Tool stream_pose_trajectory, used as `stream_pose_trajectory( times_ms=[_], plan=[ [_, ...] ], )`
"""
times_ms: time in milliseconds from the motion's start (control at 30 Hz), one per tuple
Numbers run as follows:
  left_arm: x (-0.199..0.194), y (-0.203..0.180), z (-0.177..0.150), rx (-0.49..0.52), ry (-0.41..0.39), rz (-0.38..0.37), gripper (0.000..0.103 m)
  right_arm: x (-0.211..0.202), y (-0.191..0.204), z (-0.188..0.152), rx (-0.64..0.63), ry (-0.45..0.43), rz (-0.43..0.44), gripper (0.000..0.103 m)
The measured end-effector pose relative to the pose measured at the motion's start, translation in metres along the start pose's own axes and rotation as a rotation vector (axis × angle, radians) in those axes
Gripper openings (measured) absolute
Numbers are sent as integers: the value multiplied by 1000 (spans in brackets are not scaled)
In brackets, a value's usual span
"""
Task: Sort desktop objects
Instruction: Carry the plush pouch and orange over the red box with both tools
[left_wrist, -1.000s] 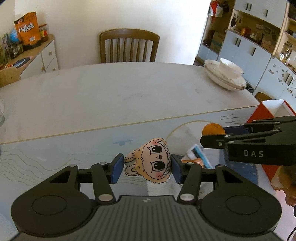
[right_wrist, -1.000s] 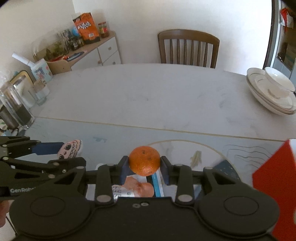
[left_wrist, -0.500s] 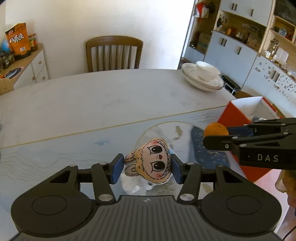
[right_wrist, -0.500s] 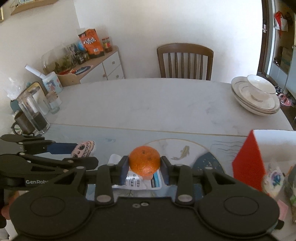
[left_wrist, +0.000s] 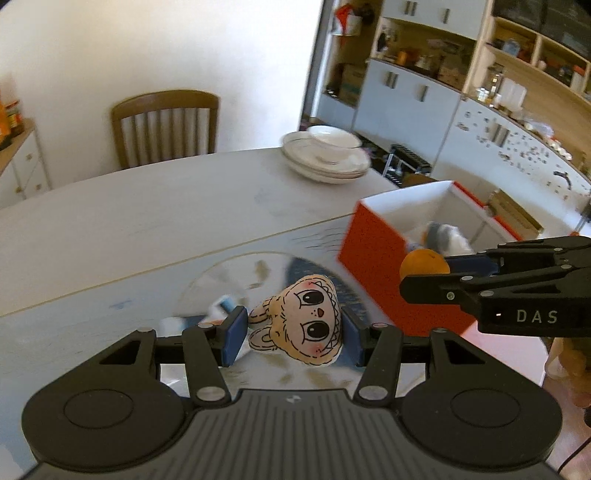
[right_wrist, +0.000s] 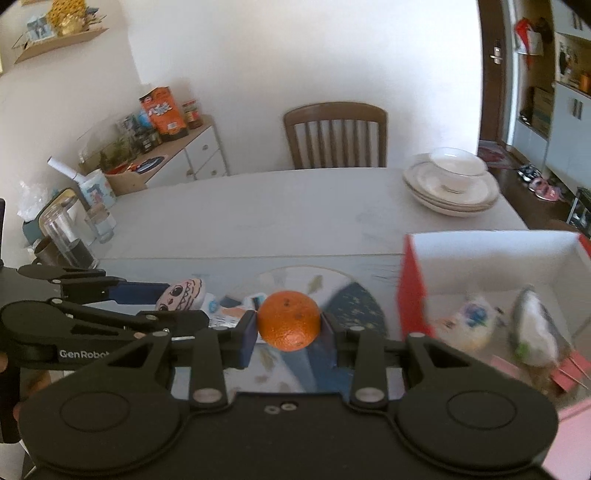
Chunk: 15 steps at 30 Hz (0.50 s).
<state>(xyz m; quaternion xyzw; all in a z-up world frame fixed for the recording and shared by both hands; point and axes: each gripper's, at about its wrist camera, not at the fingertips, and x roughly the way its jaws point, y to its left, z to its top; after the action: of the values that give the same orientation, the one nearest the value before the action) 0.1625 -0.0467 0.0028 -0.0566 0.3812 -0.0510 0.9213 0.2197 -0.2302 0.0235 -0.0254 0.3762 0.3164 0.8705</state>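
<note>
Your left gripper (left_wrist: 291, 328) pinches one flat plush face (left_wrist: 303, 325); your right gripper (right_wrist: 289, 325) pinches one round dimpled orange (right_wrist: 288, 319), both beside one red-walled box (right_wrist: 410, 291).

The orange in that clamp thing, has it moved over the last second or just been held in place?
Yes. The orange, clamped in the right gripper, has travelled rightward toward the red box, which was barely in view before and now sits close beside it.

Left hand-held gripper (left_wrist: 291, 334) clamped on plush toy (left_wrist: 304, 325), above the surface (left_wrist: 147, 221). Right hand-held gripper (right_wrist: 288, 328) clamped on orange (right_wrist: 289, 319), just beside.
</note>
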Motion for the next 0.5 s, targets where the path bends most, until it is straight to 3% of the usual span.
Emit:
stream_pose_trajectory(
  times_ms=[500],
  plan=[
    [43, -108, 24, 76, 7, -79, 53, -44, -102, -19, 63, -20, -90, 35]
  ],
)
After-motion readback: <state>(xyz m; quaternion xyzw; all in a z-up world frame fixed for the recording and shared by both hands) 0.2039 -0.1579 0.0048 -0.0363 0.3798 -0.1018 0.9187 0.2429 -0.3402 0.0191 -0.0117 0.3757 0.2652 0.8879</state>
